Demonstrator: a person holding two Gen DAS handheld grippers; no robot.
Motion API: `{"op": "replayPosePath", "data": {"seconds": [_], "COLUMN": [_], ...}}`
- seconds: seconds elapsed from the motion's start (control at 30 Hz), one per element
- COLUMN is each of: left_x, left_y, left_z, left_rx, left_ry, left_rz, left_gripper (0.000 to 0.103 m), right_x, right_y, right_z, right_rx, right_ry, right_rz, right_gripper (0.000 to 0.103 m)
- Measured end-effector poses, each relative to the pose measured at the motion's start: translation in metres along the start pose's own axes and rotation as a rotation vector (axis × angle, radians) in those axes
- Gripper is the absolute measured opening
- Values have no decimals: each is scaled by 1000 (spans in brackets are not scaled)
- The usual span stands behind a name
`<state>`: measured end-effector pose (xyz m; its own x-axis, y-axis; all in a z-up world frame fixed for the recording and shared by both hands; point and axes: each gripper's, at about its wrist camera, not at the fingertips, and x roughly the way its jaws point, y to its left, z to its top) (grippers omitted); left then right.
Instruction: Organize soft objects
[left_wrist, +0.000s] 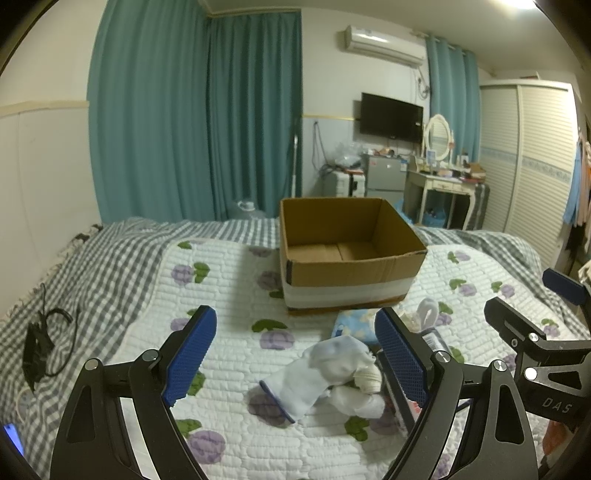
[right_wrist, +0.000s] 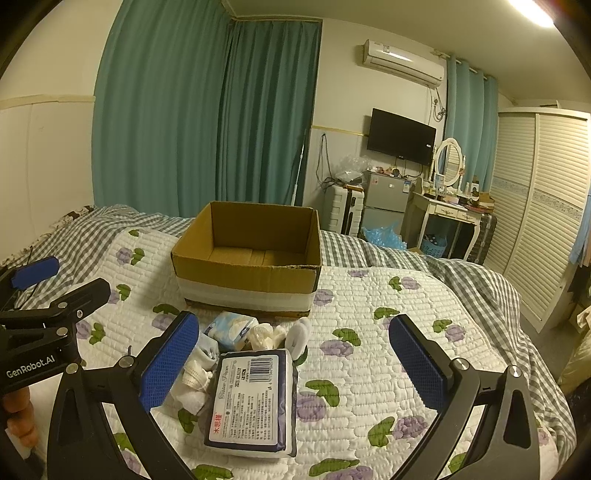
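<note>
An open, empty cardboard box (left_wrist: 347, 254) (right_wrist: 251, 266) stands on the quilted bed. In front of it lies a heap of soft things: white socks (left_wrist: 317, 376) (right_wrist: 195, 373), a light blue cloth (left_wrist: 356, 321) (right_wrist: 231, 328), a tissue pack (right_wrist: 253, 402) and small cream and white pieces (right_wrist: 280, 336). My left gripper (left_wrist: 295, 358) is open and empty, hovering over the socks. My right gripper (right_wrist: 295, 362) is open and empty, with the tissue pack between its jaws, below them.
A black cable and charger (left_wrist: 44, 343) lie on the grey checked sheet at the left. The bed drops off at the right (right_wrist: 535, 332). Curtains, a wardrobe, a dressing table and a fridge stand behind.
</note>
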<state>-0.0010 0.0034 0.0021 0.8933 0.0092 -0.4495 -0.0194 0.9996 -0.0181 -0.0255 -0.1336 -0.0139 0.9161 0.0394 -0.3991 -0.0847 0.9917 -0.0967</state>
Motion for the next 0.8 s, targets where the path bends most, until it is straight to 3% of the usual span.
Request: {"op": "replayPosePath", "data": {"seconds": [0.8], "left_x": [1], "left_y": [2], "left_z": [1], "left_rx": [0], "left_ry": [0], "left_rz": [1], "left_gripper": [89], "right_x": [-1], "right_y": [4], "right_z": [0], "right_rx": [-6], "right_ry": [10], "right_rz": [0], "right_gripper": [103]}}
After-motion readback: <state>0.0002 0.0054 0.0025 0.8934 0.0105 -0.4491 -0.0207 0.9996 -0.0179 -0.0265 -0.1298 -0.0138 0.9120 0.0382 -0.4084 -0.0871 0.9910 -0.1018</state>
